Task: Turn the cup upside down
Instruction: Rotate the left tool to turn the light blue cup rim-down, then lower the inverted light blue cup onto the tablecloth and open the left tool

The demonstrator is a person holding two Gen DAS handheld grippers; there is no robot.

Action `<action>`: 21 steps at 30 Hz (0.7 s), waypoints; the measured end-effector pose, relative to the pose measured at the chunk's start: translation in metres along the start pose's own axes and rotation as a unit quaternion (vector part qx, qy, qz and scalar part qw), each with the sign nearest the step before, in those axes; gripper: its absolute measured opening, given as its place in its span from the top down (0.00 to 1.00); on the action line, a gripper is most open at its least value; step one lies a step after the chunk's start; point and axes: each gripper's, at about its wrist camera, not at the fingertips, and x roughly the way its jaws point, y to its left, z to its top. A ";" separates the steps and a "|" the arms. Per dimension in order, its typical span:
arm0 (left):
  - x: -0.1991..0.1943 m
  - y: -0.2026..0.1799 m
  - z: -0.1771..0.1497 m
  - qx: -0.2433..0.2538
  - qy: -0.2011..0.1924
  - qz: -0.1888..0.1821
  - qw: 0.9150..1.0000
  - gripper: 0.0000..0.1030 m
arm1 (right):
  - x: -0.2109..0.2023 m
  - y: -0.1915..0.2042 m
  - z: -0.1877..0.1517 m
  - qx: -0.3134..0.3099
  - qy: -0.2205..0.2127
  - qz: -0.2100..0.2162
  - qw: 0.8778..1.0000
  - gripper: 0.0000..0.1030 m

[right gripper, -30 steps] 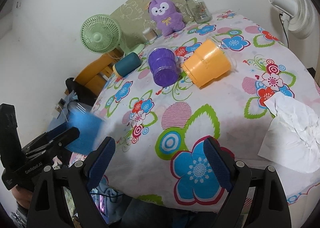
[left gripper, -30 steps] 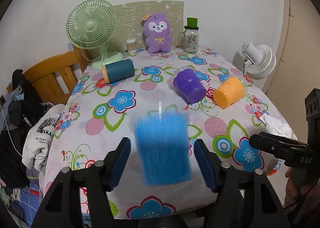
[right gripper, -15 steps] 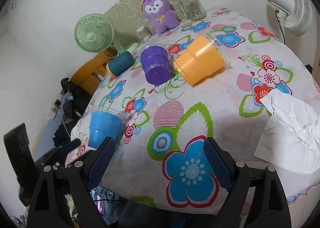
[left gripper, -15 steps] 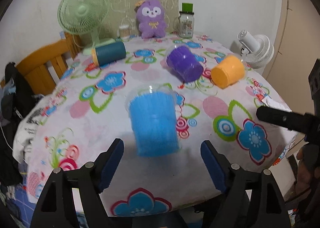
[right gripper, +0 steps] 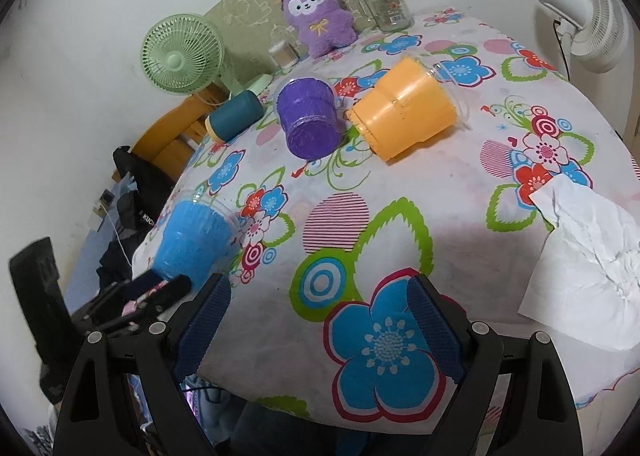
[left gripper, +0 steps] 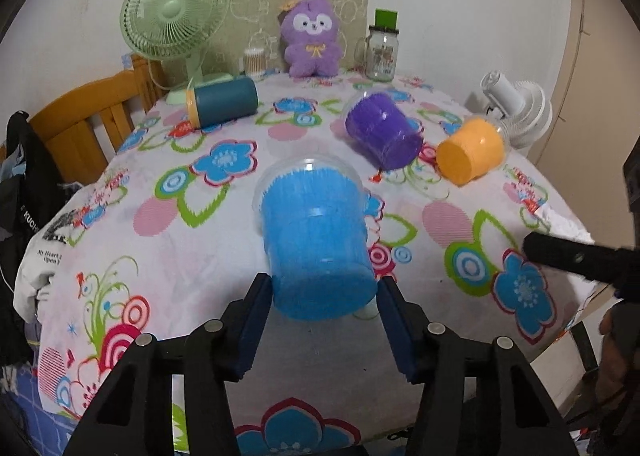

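A blue cup [left gripper: 316,240] lies tilted on the flowered tablecloth near the front edge, its base toward me and its clear rim pointing away. My left gripper [left gripper: 324,320] has its pads at either side of the cup's base, touching or nearly so. The cup also shows at the left of the right wrist view [right gripper: 192,240], with the left gripper [right gripper: 160,288] at its base. My right gripper [right gripper: 316,332] is open and empty over a blue flower at the table's front edge.
A purple cup [left gripper: 382,132], an orange cup [left gripper: 470,154] and a teal tumbler [left gripper: 222,100] lie on their sides further back. A green fan [left gripper: 176,16], a plush toy [left gripper: 312,42] and a jar [left gripper: 382,52] stand at the far edge. White paper [right gripper: 592,252] lies front right.
The blue cup was held upright and blurred in motion; then it stood apart from the opened left jaws. Now the left gripper has closed in around its tilted base.
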 end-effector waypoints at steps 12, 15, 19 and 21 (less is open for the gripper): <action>-0.049 0.007 0.033 -0.004 -0.067 0.000 0.998 0.46 | -0.002 0.007 -0.001 -0.008 -0.002 0.010 1.000 0.11; -0.054 0.005 0.039 -0.001 -0.072 -0.002 0.997 0.46 | -0.004 0.009 -0.001 -0.010 -0.004 0.011 1.000 0.11; -0.050 0.002 0.042 -0.005 -0.057 -0.013 0.998 0.45 | -0.007 0.011 -0.003 -0.014 -0.005 0.011 1.000 0.11; -0.046 -0.003 0.041 -0.003 -0.049 -0.008 0.999 0.37 | -0.007 0.013 -0.003 -0.018 -0.005 0.010 1.000 0.11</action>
